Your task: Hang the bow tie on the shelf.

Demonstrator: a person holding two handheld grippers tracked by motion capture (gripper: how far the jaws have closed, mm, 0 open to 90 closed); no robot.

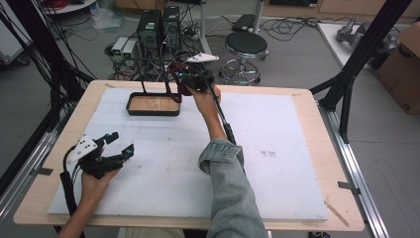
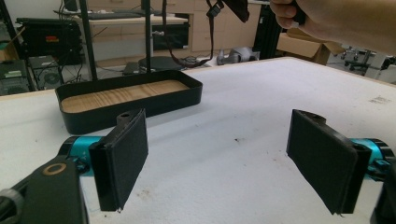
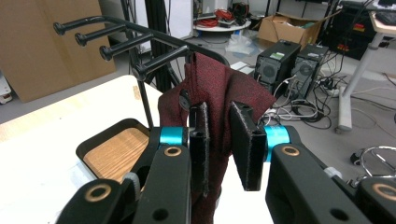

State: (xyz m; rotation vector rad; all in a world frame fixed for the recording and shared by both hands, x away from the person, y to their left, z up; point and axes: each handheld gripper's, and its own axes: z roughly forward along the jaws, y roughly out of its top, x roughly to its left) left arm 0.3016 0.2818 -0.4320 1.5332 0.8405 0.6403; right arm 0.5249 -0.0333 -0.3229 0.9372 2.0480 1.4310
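Hanging limp between the jaws of the right hand-held gripper (image 3: 218, 140), a dark red cloth (image 3: 233, 98) sits raised beside the black rack (image 3: 135, 44), just by the nearest of its pegs. Pinched on a fold near the top, with the rest drooping below the jaws. Judged soft, light and floppy: no stiffness to steer by, likely to sag, twist or slide off a smooth peg unless draped well over it. Best held high, near the upper edge, leaving a loose fold free to go over a peg. A small dark fitting on the fabric, purpose unclear.

Resting low at the near left of the tabletop (image 1: 277, 144), the left hand-held gripper (image 1: 115, 145), jaws spread wide, holding nothing. Under the rack, a black tray with a wooden floor (image 1: 152, 104), empty. In the way: the pegs crowded close together and the rack's uprights, liable to snag trailing cloth. Beyond the tabletop, a stool (image 1: 246, 45), computer towers (image 1: 159, 27) and loose cables.
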